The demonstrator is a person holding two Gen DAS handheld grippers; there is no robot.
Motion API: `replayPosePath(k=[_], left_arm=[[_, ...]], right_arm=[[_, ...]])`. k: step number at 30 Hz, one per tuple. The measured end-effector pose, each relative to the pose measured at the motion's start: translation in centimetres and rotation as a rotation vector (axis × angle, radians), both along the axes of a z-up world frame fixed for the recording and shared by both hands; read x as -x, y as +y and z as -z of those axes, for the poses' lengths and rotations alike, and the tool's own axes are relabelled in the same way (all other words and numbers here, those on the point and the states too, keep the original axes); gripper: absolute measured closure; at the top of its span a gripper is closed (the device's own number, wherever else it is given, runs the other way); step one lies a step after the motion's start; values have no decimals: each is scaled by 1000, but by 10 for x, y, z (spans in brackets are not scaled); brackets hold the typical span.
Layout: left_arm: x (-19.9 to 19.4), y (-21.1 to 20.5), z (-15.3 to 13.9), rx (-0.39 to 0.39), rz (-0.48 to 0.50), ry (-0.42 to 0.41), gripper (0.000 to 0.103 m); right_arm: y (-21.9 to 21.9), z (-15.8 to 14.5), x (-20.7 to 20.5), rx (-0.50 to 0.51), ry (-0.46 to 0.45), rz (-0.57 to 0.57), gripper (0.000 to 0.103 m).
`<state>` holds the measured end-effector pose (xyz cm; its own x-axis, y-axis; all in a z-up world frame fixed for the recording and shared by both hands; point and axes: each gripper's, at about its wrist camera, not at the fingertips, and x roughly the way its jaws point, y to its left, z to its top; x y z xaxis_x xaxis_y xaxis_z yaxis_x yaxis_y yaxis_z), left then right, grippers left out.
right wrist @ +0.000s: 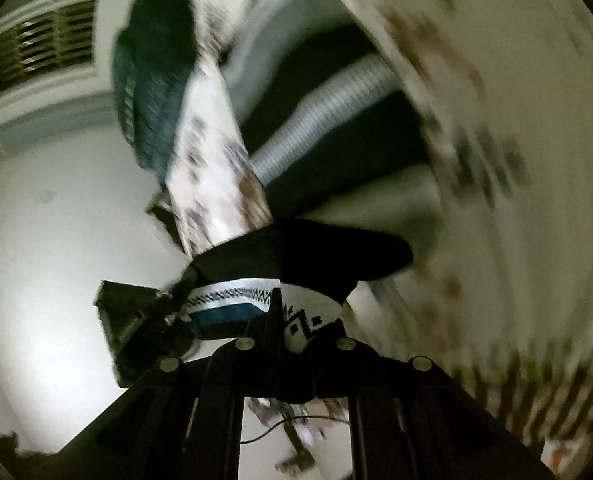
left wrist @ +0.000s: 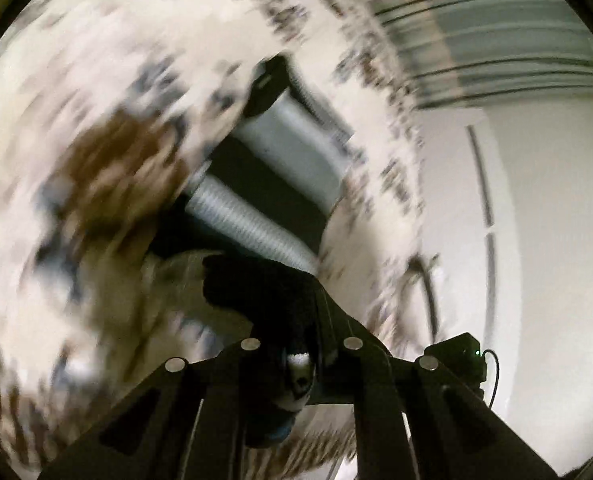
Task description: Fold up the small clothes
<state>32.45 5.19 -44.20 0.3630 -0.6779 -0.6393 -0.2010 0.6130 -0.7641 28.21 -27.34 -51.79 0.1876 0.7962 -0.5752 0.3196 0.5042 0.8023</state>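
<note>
Lifting sock [right wrist: 296,256] between both tools | left gripper [left wrist: 296,304] clamped on its dark end, right gripper [right wrist: 280,300] clamped on patterned end | sock in the air over printed cloth [left wrist: 96,120] | no fold seen yet, folding all left; frames blurred

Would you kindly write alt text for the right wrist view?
The right tool is shut on a small black garment with a white and teal patterned band, held up off the surface. Behind it, blurred by motion, hang a white patterned cloth and a grey ribbed hose.
</note>
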Motion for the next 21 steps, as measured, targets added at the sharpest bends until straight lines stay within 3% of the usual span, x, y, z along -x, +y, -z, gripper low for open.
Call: replayPosePath(k=[4, 8, 10, 13, 15, 17, 20, 21], left_arm=[[-83, 5, -8, 22, -21, -69, 95], [-171, -1, 5, 55, -30, -84, 93], [-218, -1, 17, 60, -37, -73, 80], [-264, 7, 28, 25, -67, -99, 60], [-277, 15, 35, 34, -82, -90, 60], [-277, 24, 34, 19, -79, -102, 58], [-254, 33, 34, -39, -62, -110, 53], [-247, 35, 36, -46, -64, -106, 53]], right_arm=[[-22, -17, -93, 36, -72, 51, 93], [-45, -14, -193, 83, -98, 105, 93], [-51, -7, -240, 83, -103, 135, 93], [-58, 9, -307, 90, -71, 154, 83], [-62, 16, -330, 109, -49, 170, 60], [-62, 17, -337, 145, -54, 172, 45], [-67, 18, -322, 189, -56, 133, 33], [-69, 18, -315, 217, -58, 114, 33]])
